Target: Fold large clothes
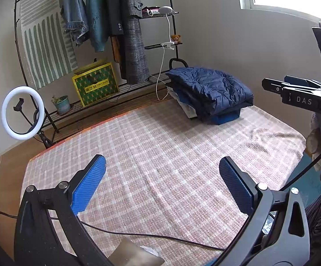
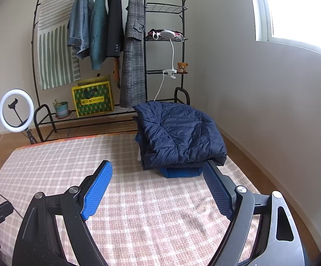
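From my left wrist camera I see the left gripper (image 1: 162,182) hanging over the pink-and-white checked blanket (image 1: 160,146) with its blue textured fingers (image 1: 89,184) spread wide and nothing between them. The right gripper (image 2: 158,187) stands the same way — jaws apart, empty, above the same checked cloth. The folded navy quilted puffer jacket (image 2: 180,135) lies on top of a small stack of folded clothes at the far side of the blanket, near the wall; in my right view it sits just beyond the right-hand finger, apart from it. Behind the stack stands a black metal clothes rack (image 2: 144,44) with hanging coats, a yellow-and-green patterned box (image 2: 92,99) on its lower shelf and a white ring light on a tripod (image 2: 16,110) on the wooden floor — well away from both tools.
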`<action>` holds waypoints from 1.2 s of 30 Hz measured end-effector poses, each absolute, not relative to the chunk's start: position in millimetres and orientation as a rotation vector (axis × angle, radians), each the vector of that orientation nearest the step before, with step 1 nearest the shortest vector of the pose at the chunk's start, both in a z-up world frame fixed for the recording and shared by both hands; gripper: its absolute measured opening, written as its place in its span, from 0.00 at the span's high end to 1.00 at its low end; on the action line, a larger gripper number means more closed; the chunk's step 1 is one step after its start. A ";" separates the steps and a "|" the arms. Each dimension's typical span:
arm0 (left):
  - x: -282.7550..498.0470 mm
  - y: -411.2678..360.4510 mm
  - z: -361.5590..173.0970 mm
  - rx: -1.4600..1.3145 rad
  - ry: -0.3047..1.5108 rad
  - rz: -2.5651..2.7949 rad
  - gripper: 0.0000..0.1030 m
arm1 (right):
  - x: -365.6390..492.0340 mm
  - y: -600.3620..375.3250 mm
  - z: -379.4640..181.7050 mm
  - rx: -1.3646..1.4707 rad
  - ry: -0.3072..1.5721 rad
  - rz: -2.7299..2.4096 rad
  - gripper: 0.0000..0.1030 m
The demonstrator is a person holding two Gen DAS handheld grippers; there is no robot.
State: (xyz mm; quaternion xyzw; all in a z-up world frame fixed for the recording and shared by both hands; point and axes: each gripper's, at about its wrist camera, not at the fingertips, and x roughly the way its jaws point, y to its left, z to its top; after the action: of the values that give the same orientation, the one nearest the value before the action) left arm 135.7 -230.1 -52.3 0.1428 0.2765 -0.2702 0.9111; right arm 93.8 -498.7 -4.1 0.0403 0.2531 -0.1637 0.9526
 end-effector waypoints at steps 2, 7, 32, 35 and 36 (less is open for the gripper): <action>135.2 -231.1 -51.9 0.294 0.571 -0.556 0.00 | 94.5 -499.5 -4.5 0.085 0.515 -0.331 0.19; 135.2 -229.6 -52.3 0.295 0.570 -0.558 0.00 | 94.5 -500.3 -4.7 0.085 0.515 -0.331 0.19; 134.8 -232.1 -52.3 0.290 0.572 -0.555 0.00 | 95.2 -499.2 -6.9 0.082 0.519 -0.327 0.19; 134.8 -232.0 -52.5 0.290 0.571 -0.555 0.00 | 95.4 -499.4 -7.0 0.082 0.519 -0.326 0.19; 134.8 -232.0 -52.6 0.289 0.572 -0.555 0.00 | 95.3 -499.1 -7.0 0.081 0.520 -0.327 0.19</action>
State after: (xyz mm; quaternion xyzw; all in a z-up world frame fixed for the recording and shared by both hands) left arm 134.8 -232.0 -52.6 0.1402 0.2773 -0.2693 0.9115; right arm 95.3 -499.1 -7.0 0.0400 0.2556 -0.1610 0.9524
